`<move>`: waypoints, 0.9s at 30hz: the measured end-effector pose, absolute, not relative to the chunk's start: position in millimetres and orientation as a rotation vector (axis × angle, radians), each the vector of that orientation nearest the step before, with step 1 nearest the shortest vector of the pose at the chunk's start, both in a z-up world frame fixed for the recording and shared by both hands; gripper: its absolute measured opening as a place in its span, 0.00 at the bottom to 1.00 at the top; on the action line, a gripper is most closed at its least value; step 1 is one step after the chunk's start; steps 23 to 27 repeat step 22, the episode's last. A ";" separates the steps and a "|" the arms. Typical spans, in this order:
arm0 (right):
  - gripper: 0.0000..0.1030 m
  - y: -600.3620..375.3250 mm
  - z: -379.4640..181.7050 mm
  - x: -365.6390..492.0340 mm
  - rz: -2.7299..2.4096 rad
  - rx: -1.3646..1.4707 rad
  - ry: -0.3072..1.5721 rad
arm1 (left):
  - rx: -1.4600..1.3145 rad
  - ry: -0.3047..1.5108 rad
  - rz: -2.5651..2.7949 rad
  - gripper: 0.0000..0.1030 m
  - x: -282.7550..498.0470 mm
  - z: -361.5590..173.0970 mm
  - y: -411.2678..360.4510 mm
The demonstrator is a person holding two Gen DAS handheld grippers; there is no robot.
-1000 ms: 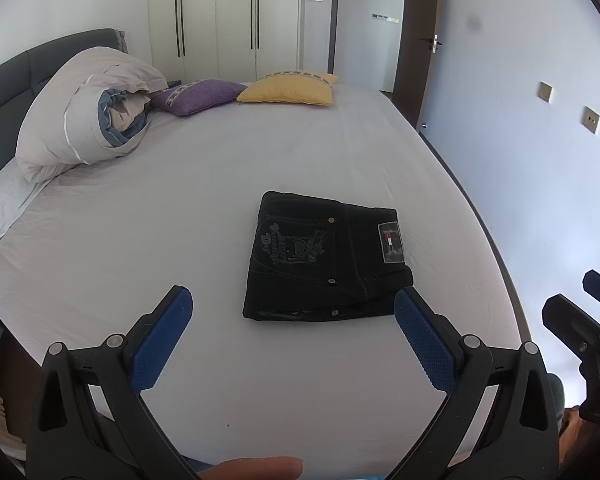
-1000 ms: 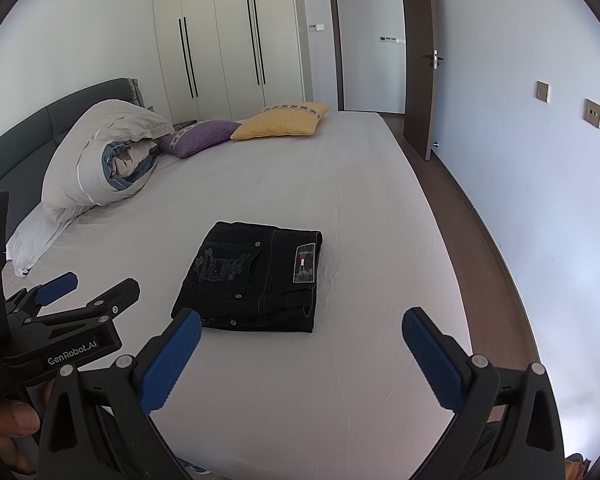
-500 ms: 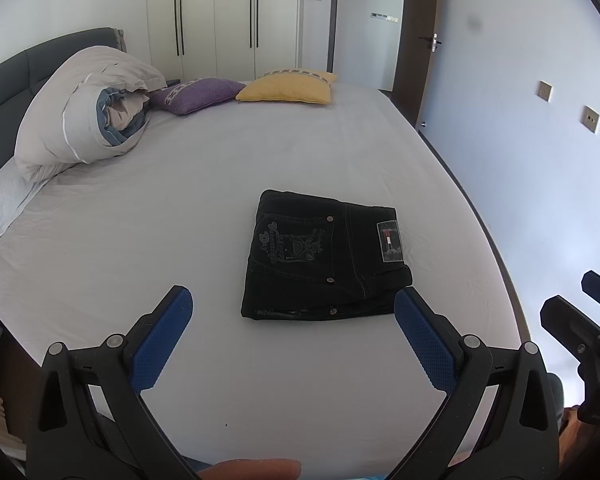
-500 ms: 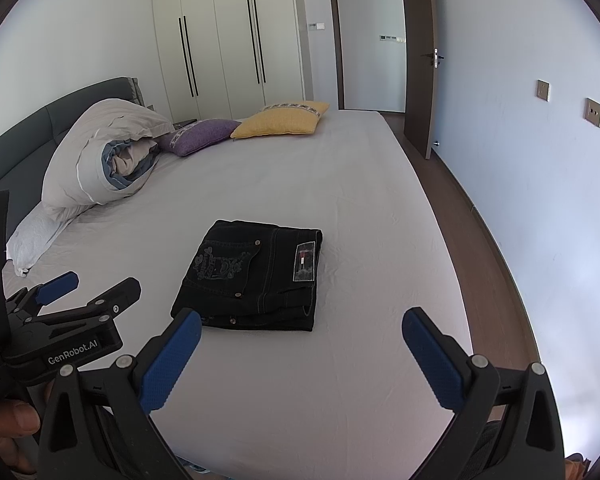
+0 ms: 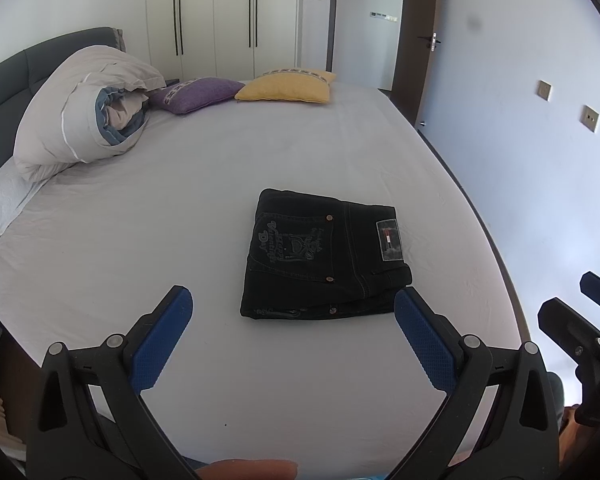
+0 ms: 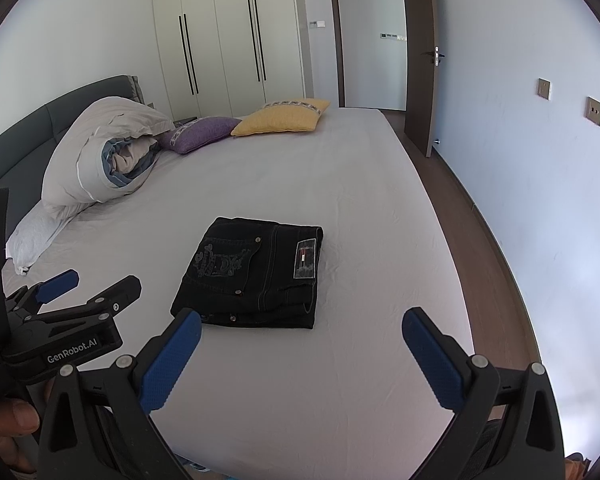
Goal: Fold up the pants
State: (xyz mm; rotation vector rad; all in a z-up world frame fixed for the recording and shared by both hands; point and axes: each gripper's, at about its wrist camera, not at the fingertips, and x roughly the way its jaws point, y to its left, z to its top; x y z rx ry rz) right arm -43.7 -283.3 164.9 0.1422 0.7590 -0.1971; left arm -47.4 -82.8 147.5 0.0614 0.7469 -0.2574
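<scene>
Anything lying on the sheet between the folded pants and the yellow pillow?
No. Between the pants and the yellow pillow there is only bare sheet; both wrist views show that stretch.

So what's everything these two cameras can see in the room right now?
pants: one pair, black, folded into a compact stack near the foot of the bed
bed: one, pale sheet, dark grey headboard on the left
duvet: one, beige with blue lining, rolled up by the headboard
white pillow: one, under the duvet
purple cushion: one, far edge of the bed
yellow cushion: one, beside the purple one
wardrobe: cream doors, black handles, back wall
door: one, dark brown, open
wall switches: two, right wall
left tool: black, blue pads, open, empty
right tool: same, open, empty
</scene>
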 end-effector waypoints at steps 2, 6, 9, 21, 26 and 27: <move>1.00 -283.8 164.5 -43.6 -0.197 0.143 0.760 | 0.062 0.749 -0.258 1.00 -47.2 146.9 -82.2; 1.00 -283.3 162.6 -45.5 -0.197 0.145 0.761 | 0.062 0.749 -0.260 1.00 -47.3 146.1 -81.5; 1.00 -284.3 163.1 -43.4 -0.196 0.143 0.762 | 0.057 0.753 -0.266 1.00 -47.6 145.4 -81.3; 1.00 -284.0 157.5 -47.1 -0.195 0.144 0.771 | 0.063 0.758 -0.267 1.00 -46.2 140.3 -76.9; 1.00 -283.3 156.5 -49.2 -0.197 0.146 0.771 | 0.064 0.758 -0.267 1.00 -46.2 140.2 -76.8; 1.00 -283.3 156.5 -49.2 -0.197 0.146 0.771 | 0.064 0.758 -0.267 1.00 -46.2 140.2 -76.8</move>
